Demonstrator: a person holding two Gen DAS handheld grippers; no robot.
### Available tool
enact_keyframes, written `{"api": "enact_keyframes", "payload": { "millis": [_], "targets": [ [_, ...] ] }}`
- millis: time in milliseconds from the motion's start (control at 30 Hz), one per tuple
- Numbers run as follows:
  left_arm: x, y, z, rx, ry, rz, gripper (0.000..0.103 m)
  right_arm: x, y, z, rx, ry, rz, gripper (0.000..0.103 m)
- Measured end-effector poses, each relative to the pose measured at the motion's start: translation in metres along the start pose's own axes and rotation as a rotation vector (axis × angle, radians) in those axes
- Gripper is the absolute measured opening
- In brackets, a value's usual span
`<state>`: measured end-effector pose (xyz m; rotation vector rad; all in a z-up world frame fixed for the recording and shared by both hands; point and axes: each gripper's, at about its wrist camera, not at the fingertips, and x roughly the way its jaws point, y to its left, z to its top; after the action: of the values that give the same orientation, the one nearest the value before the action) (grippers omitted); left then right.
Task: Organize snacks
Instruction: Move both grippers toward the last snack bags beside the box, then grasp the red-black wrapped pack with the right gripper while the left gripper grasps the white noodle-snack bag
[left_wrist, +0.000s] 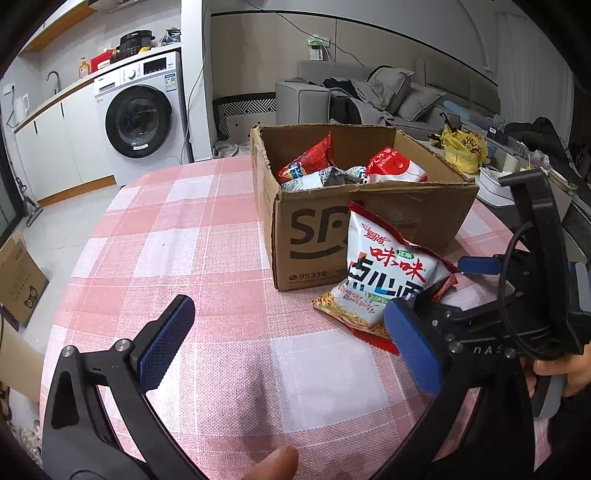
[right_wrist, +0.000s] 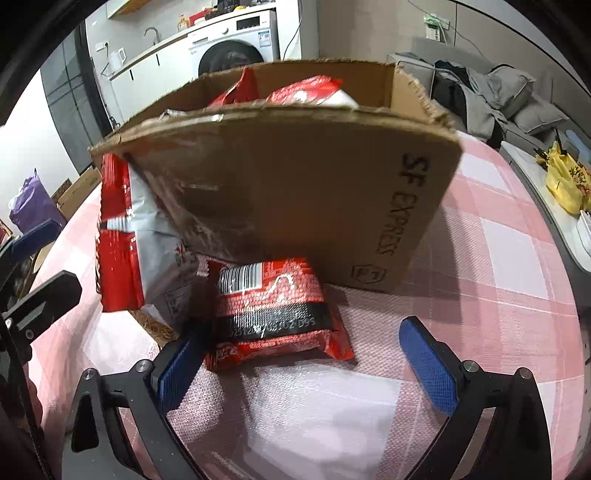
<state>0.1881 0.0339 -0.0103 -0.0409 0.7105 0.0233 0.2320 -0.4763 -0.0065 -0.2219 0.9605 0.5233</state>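
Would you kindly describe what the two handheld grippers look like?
Both the left gripper and the right gripper have matte black frames with silver screws, and jaws faced with textured blue pads. A thin black cable loops on the right one, which carries faint grey lettering.

You worked over a woven checked tablecloth (left_wrist: 229, 229) whose coarse cloth weave looked matt. The cardboard box (left_wrist: 325, 236) showed plain brown paperboard, dull, with torn, ragged rims. The white noodle bag (left_wrist: 384, 280) and the red packet (right_wrist: 273, 314) were glossy plastic film that caught the light and creased. Your left gripper (left_wrist: 288, 343) and right gripper (right_wrist: 303, 362) had matt black plastic arms, bright metal screw heads and blue finely textured pads (right_wrist: 428, 369).
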Motion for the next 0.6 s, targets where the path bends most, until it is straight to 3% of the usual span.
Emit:
{"api": "enact_keyframes", "payload": {
  "millis": [133,333,400,600],
  "targets": [
    [0.0,0.0,0.0,0.001,0.003,0.003,0.102,-0.002,-0.004,0.003,0.001,-0.019,0.004,0.099],
    [0.0,0.0,-0.001,0.003,0.005,0.001,0.102,-0.008,0.001,-0.001,-0.028,-0.028,0.048,0.08],
    [0.0,0.0,0.0,0.004,0.005,0.002,0.102,-0.013,0.006,-0.006,-0.036,-0.028,0.07,0.068],
    [0.002,0.0,0.0,0.005,0.007,-0.002,0.102,-0.021,0.008,-0.011,-0.028,-0.026,0.109,0.054]
  ]
}}
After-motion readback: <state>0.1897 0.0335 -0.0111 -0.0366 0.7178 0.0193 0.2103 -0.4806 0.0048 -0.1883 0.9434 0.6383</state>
